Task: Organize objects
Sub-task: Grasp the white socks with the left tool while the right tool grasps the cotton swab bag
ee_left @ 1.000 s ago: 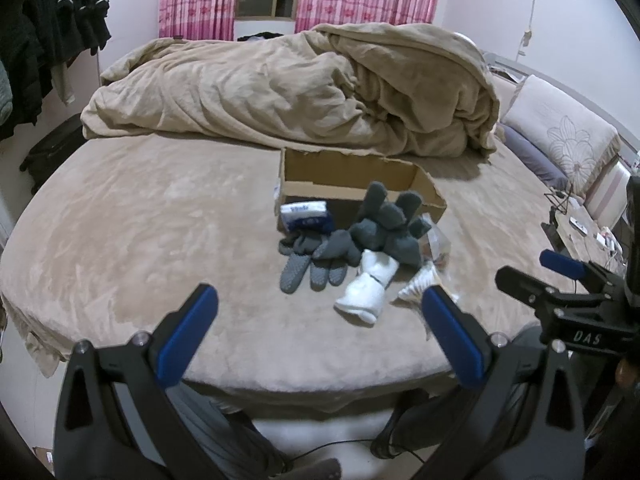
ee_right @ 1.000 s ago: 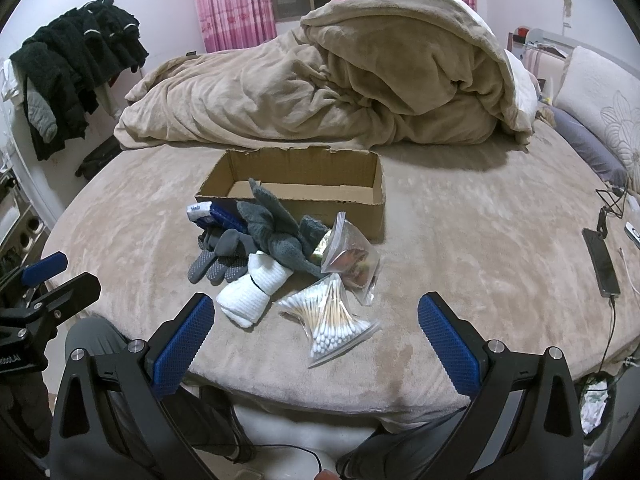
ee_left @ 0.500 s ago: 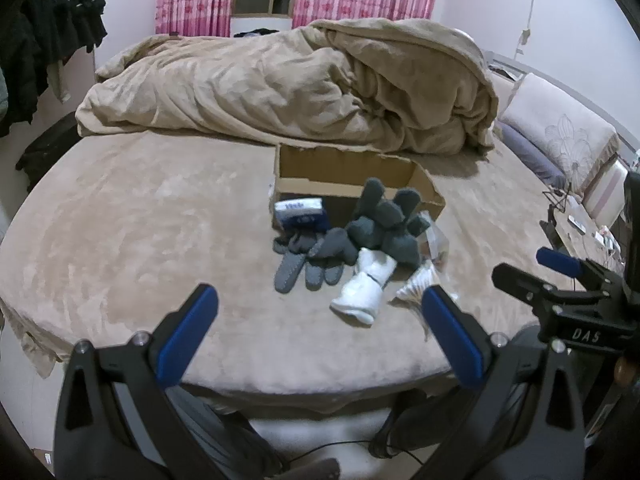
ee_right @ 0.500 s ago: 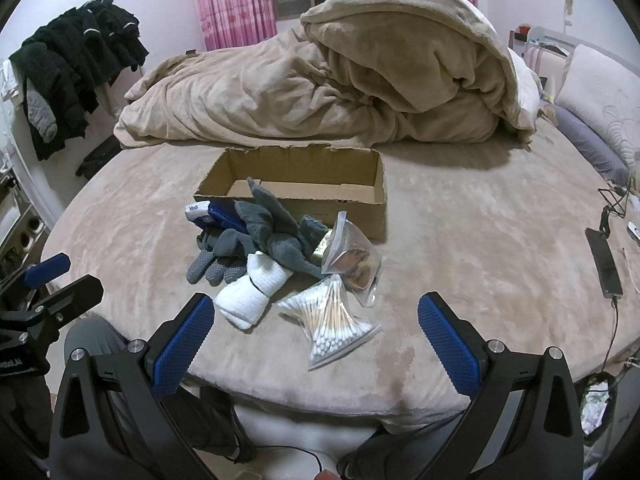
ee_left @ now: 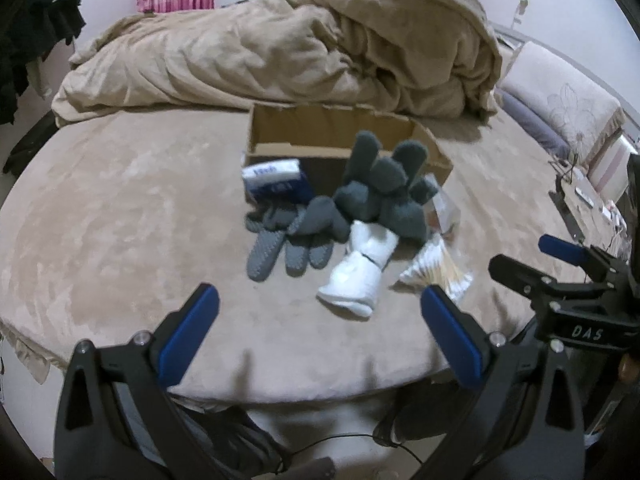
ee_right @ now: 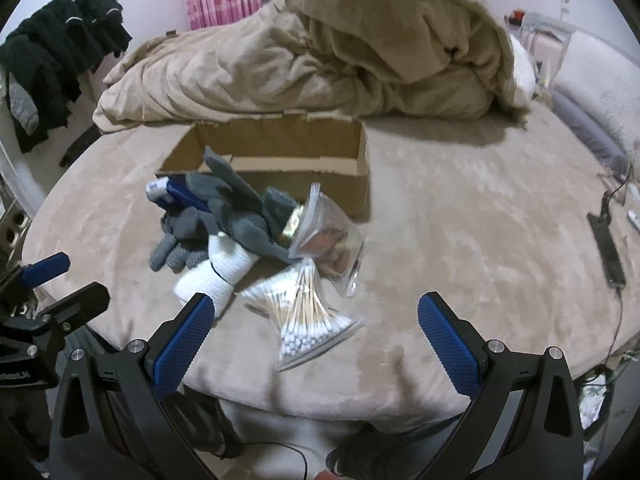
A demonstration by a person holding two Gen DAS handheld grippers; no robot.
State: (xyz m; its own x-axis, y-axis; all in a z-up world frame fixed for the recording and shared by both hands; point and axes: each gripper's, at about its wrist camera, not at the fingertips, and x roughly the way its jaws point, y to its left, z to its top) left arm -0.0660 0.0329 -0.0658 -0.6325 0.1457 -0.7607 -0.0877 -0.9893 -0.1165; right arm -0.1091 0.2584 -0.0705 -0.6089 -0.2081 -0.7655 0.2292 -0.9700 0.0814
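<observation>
An open cardboard box [ee_left: 344, 136] [ee_right: 280, 160] sits on the bed. In front of it lies a pile: a blue and white packet [ee_left: 276, 182] [ee_right: 172, 194], dark grey gloves [ee_left: 292, 236] [ee_right: 176, 248], a grey knit item [ee_left: 384, 188] [ee_right: 236, 208], a white sock roll [ee_left: 358, 272] [ee_right: 212, 276], a bag of cotton swabs [ee_right: 308, 316] [ee_left: 436, 268] and a clear zip bag [ee_right: 328, 236]. My left gripper [ee_left: 320, 332] is open and empty, just short of the sock roll. My right gripper [ee_right: 316, 344] is open and empty, over the swab bag.
A heaped beige duvet [ee_left: 288, 44] [ee_right: 340, 48] lies behind the box. A pillow [ee_left: 560, 92] is at the right. A phone on a cable [ee_right: 606, 248] lies at the bed's right edge. Dark clothes [ee_right: 52, 64] hang at the left.
Both grippers have moved forward toward the pile, which now looks larger and closer. Both stay open and empty. Nothing on the bed has moved.
</observation>
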